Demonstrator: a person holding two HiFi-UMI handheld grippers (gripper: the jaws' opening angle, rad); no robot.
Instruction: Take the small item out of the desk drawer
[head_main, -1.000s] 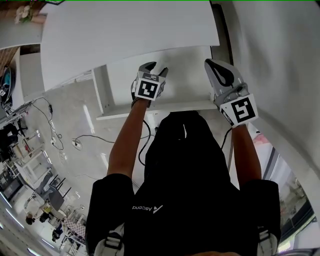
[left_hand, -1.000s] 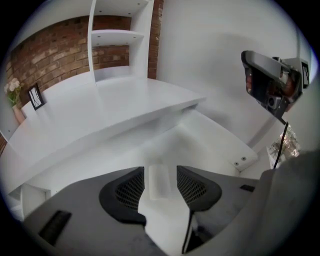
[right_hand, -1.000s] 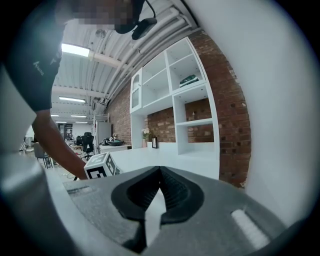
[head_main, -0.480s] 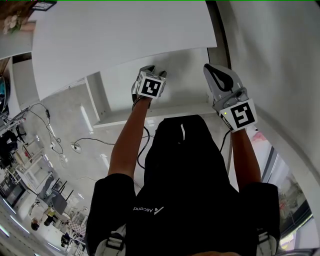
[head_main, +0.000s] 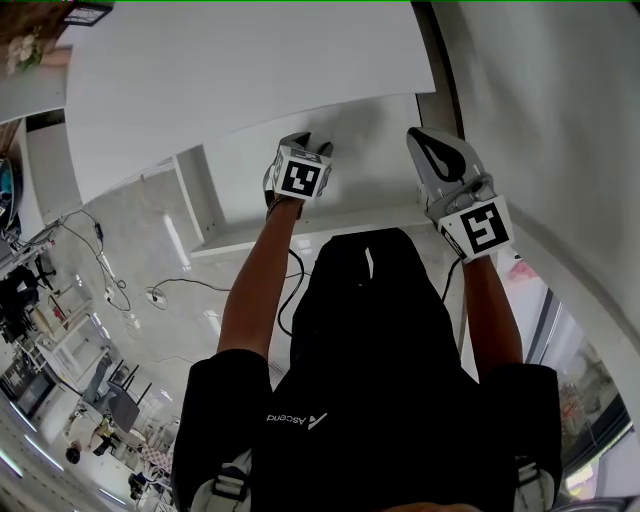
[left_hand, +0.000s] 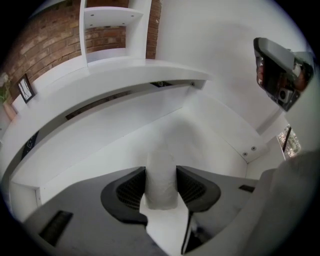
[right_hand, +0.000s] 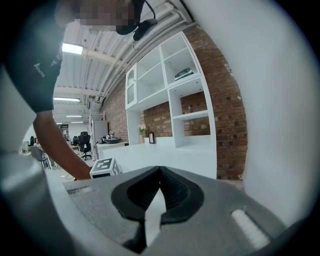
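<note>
Down in the open drawer (left_hand: 215, 125), my left gripper (left_hand: 160, 186) is closing on the small white item (left_hand: 160, 172) — it stands upright with a pad against each side. My right gripper (right_hand: 159, 175) is pinched together, empty, by the drawer's right edge. My worry is that a light hold on that smooth body lets it slip back in — or clip the desktop (head_main: 250, 70) overhang.

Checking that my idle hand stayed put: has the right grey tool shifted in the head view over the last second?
No: the right grey tool still sits just below the white desk top's near right corner, as before.
</note>
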